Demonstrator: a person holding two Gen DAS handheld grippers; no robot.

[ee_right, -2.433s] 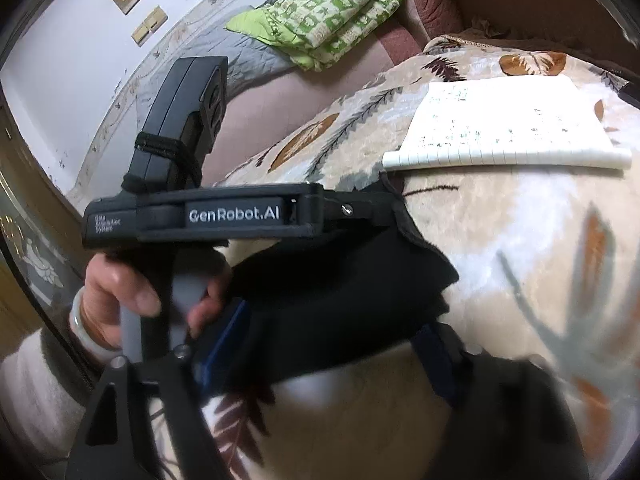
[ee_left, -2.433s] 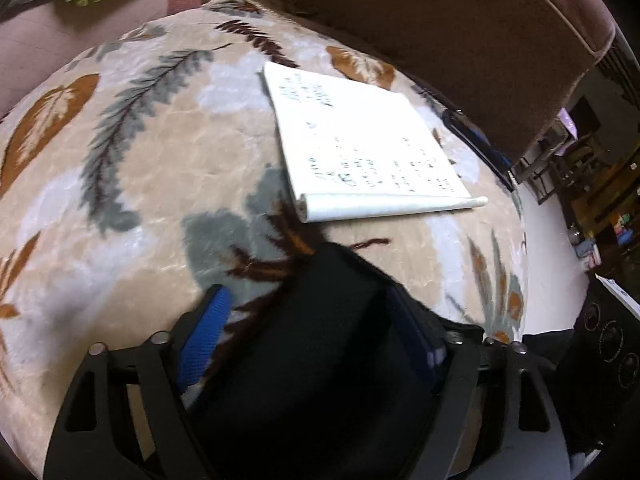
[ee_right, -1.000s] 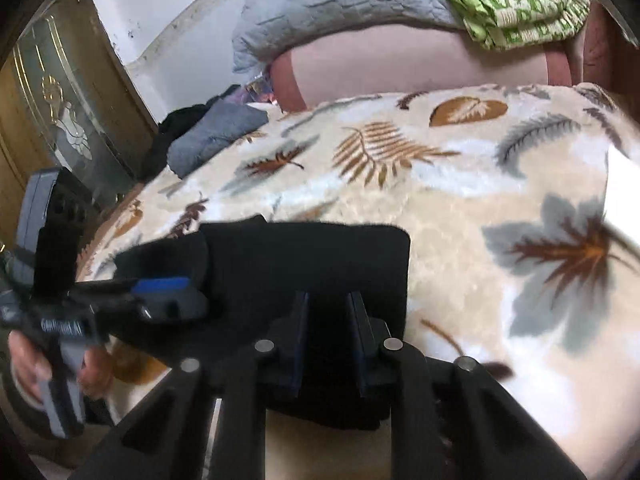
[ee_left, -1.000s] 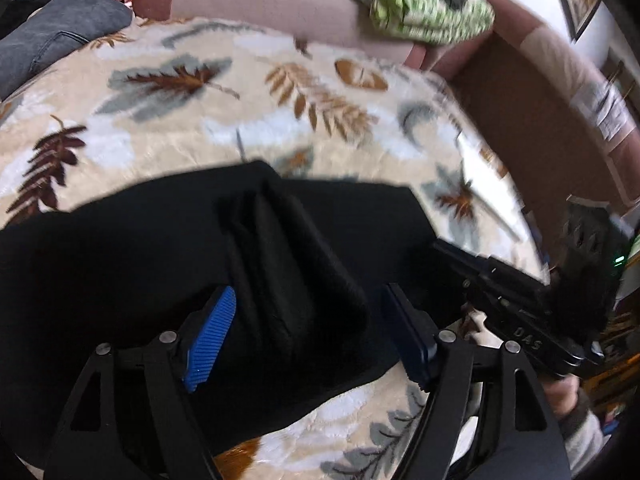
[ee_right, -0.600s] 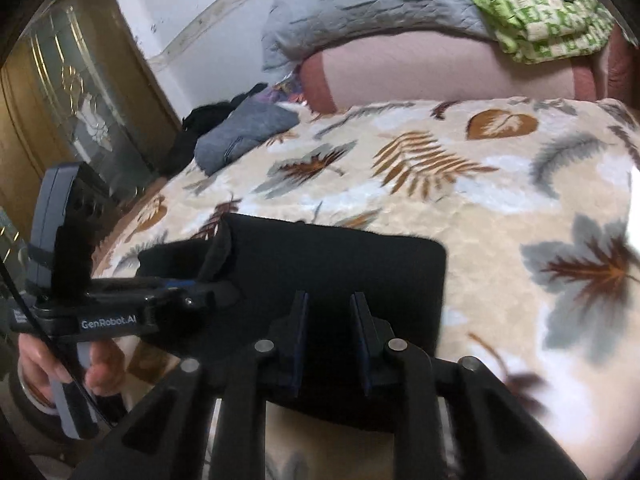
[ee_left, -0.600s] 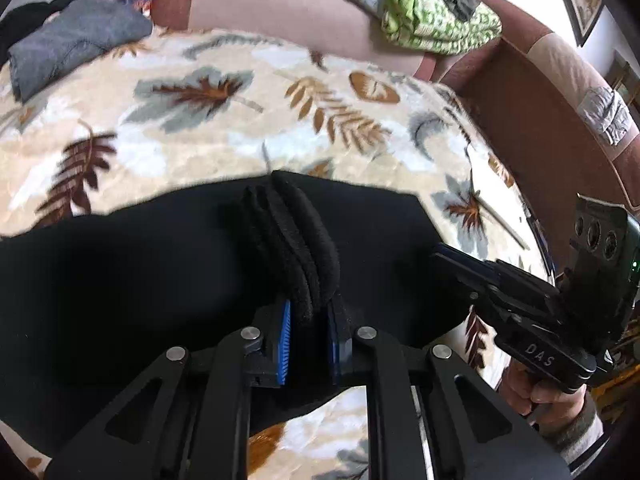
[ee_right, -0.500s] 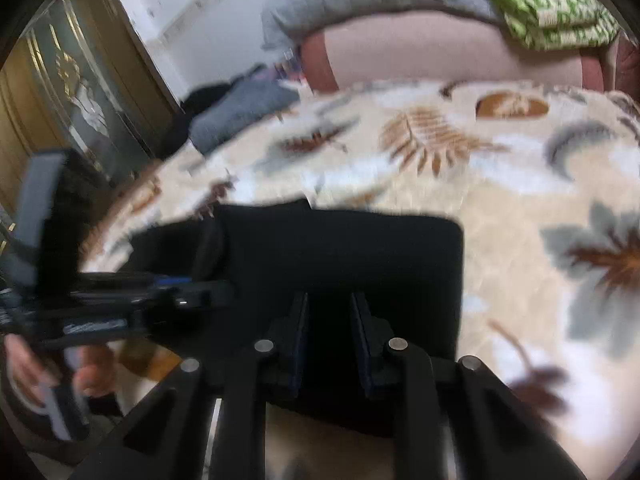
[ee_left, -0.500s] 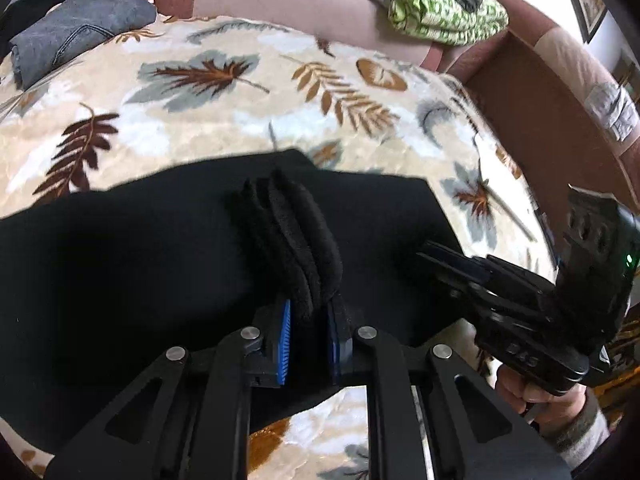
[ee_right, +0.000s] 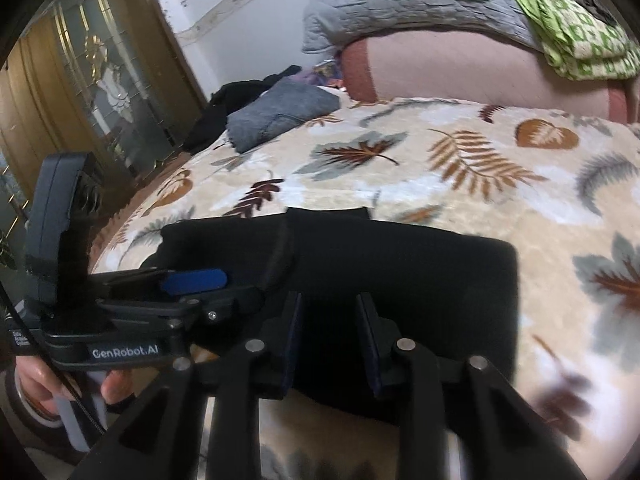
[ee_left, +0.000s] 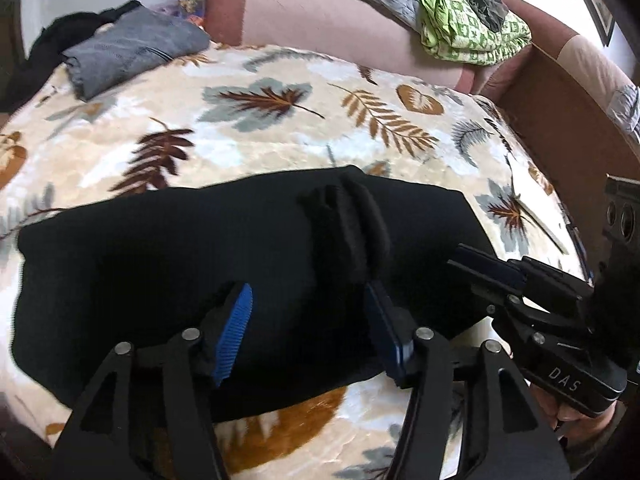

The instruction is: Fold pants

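Observation:
The black pants (ee_left: 168, 264) lie folded on the leaf-patterned blanket (ee_left: 280, 132), with a bunched ridge of fabric (ee_left: 352, 224) standing up near the middle. My left gripper (ee_left: 308, 320) is open, its blue pads apart over the near edge of the pants, the ridge just beyond them. My right gripper (ee_right: 330, 336) hovers over the pants (ee_right: 400, 264) at their near edge with its jaws parted and nothing pinched. The right gripper also shows in the left wrist view (ee_left: 492, 276), at the pants' right edge. The left gripper shows in the right wrist view (ee_right: 192, 280).
A folded grey garment (ee_left: 132, 48) and dark clothes lie at the blanket's far left. A pink sofa back (ee_left: 340, 28) with a grey quilt and a green patterned blanket (ee_left: 468, 28) runs behind. A glass-panelled wooden door (ee_right: 92, 92) stands left.
My left gripper has opened and let go of the bunched ridge it was pinching. My right gripper has also opened its jaws. The pants stay in place.

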